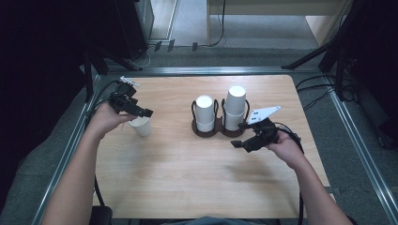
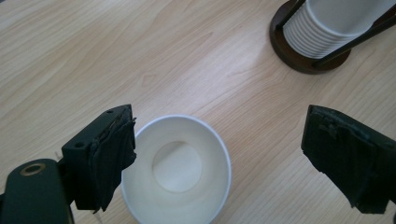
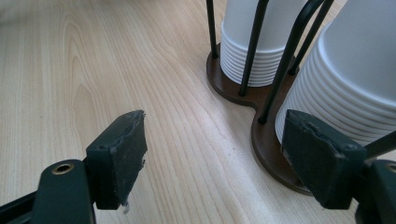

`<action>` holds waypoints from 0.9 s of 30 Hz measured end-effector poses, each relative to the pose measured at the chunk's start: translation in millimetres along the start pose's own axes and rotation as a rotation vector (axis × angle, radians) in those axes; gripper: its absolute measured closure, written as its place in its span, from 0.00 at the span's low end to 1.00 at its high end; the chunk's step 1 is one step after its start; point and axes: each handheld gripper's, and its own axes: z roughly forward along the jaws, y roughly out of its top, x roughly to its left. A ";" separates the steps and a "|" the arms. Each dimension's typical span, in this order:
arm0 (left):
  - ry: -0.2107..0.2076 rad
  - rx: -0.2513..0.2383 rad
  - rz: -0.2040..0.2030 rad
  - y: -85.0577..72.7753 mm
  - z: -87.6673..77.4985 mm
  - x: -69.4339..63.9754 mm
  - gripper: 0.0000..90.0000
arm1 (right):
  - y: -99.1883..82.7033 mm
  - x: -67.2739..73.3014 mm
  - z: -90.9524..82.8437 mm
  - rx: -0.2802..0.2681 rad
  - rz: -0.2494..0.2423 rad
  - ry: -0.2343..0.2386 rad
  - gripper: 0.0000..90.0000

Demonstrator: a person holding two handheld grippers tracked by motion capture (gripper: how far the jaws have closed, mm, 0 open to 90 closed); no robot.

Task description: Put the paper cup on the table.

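Note:
A single white paper cup (image 1: pixel 141 126) stands upright, mouth up, on the left of the wooden table (image 1: pixel 187 178). My left gripper (image 1: pixel 141 114) hovers just over it, open. From the left gripper view the cup (image 2: pixel 177 168) lies below the jaws, close to the left jaw, with a wide gap to the right one. A dark brown cup holder (image 1: pixel 220 132) with black wire loops carries two stacks of upturned white cups (image 1: pixel 205 112) (image 1: pixel 234 107). My right gripper (image 1: pixel 240 135) is open just in front of the holder's right side; its view has the holder base (image 3: pixel 266 140) and near stack (image 3: pixel 355 79) beside the right jaw.
A metal rail (image 1: pixel 70 140) frames the table on the left and another (image 1: pixel 361 154) on the right. Cables (image 1: pixel 314 89) and dark stand legs (image 1: pixel 305 58) lie on the floor beyond the far edge. Bare tabletop stretches between the two grippers and toward me.

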 end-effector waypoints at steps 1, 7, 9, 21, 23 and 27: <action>-0.005 -0.002 0.004 1.2 0.4 -1.9 0.11 | 0.0 0.1 -0.1 0.000 0.001 0.001 0.25; -0.030 -0.047 -0.006 5.5 2.4 -12.4 0.14 | -0.4 -0.1 -0.2 0.002 0.001 0.002 0.25; -0.032 -0.047 0.007 6.5 4.2 -16.9 0.14 | -0.5 -0.1 -0.1 0.002 0.000 0.001 0.25; -0.053 -0.078 0.032 8.9 17.1 -41.5 0.15 | -1.6 -0.8 0.2 0.005 0.000 -0.001 0.25; -0.057 -0.080 0.035 9.0 19.9 -45.5 0.15 | -1.5 -0.3 0.2 0.005 0.000 -0.002 0.25; -0.067 -0.081 0.053 9.4 24.9 -54.7 0.15 | -1.8 -0.3 0.0 0.007 -0.001 -0.001 0.25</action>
